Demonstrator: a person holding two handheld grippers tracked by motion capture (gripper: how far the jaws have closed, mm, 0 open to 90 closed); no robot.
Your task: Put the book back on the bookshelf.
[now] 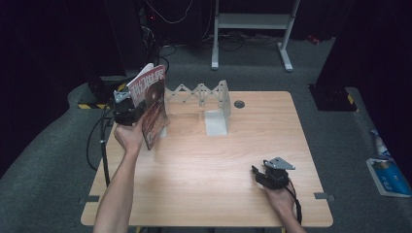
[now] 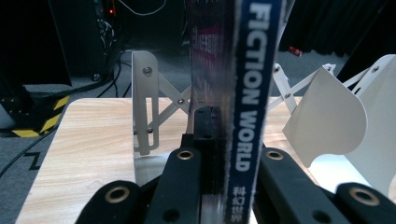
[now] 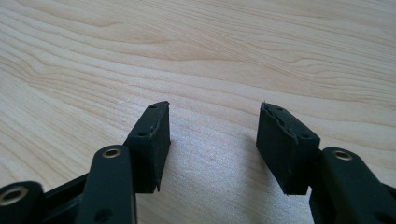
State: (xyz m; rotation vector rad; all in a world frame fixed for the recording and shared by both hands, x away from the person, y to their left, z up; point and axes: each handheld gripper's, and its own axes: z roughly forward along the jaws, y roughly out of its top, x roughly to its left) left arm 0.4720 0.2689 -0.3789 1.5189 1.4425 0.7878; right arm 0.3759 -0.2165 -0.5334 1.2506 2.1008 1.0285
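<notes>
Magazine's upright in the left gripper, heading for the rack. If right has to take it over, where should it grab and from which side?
Judging by the pose: the magazine stands on edge, clamped low at its spine by the left gripper. The open right gripper would best pinch the free upper edge, coming from above on the rack side, jaws across the covers, clear of the left jaws.

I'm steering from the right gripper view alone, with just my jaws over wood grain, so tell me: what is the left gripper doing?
Observer: The left gripper is shut on a magazine, held upright.
Operator: Near anything?
Observer: It's at the left end of a white expanding rack.
Operator: Which slot is it aimed at?
Observer: In the left gripper view the spine stands between two rack dividers; the exact slot I can't tell.
</notes>
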